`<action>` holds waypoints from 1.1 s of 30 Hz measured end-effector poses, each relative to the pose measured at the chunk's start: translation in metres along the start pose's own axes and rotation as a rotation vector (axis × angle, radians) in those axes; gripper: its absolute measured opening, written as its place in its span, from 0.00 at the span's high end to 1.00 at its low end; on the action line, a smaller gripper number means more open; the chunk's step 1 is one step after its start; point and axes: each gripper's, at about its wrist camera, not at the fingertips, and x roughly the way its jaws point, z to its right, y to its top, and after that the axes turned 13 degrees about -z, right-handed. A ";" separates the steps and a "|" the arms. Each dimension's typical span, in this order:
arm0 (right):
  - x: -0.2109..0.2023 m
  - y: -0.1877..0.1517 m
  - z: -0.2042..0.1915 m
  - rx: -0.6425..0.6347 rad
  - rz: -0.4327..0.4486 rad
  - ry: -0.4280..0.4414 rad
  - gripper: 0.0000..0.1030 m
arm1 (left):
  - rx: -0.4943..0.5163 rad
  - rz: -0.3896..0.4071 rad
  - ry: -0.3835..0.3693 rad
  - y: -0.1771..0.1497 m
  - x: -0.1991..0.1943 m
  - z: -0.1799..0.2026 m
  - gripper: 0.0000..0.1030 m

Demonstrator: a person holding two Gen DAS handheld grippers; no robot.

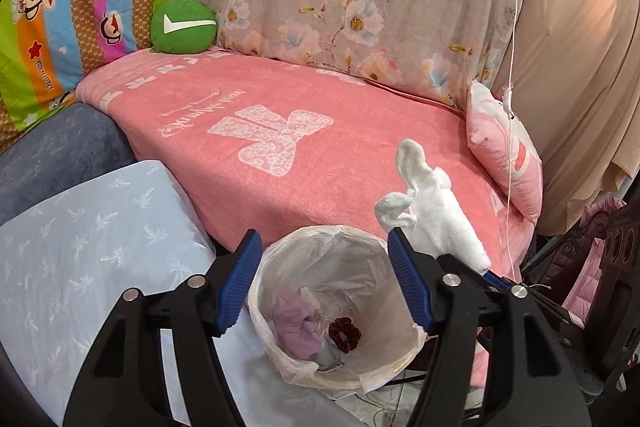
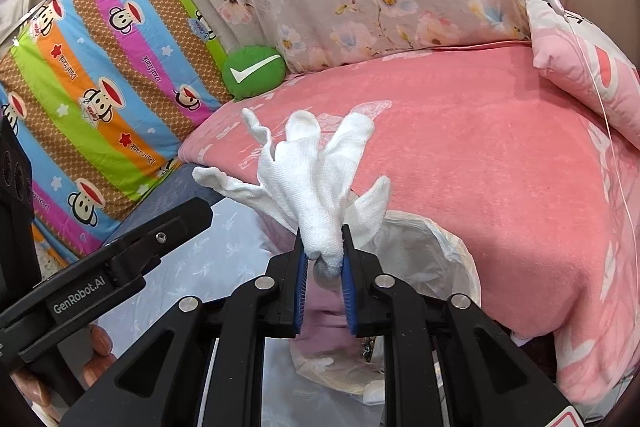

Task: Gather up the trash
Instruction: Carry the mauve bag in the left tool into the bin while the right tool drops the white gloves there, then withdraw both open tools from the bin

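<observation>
A white bin point(image 1: 400, 375) lined with a clear bag stands beside the bed; inside lie a lilac cloth point(image 1: 298, 327) and a dark red scrunchie point(image 1: 345, 334). My left gripper point(image 1: 324, 263) is open and empty, its jaws either side of the bin's far rim. My right gripper point(image 2: 323, 247) is shut on a crumpled white cloth point(image 2: 316, 171) and holds it above the bin's rim point(image 2: 440, 239). The same white cloth point(image 1: 432, 203) shows in the left wrist view, just right of the left gripper, over the bin's right edge.
A pink blanket point(image 1: 280, 147) covers the bed. A light blue pillow point(image 1: 80, 247) lies left of the bin, a pink pillow point(image 1: 508, 155) at right, a green round cushion point(image 1: 184, 27) at the back. Floral and striped sheets hang behind. A thin white cord point(image 1: 514, 27) hangs at right.
</observation>
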 end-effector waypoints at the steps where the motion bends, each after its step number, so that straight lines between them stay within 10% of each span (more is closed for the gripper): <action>1: 0.001 -0.001 0.000 -0.001 -0.001 0.001 0.82 | -0.004 0.005 0.009 0.000 -0.001 -0.001 0.32; 33: -0.011 -0.043 -0.050 -0.147 -0.036 -0.101 0.34 | -0.118 0.036 0.214 -0.051 -0.031 -0.051 0.12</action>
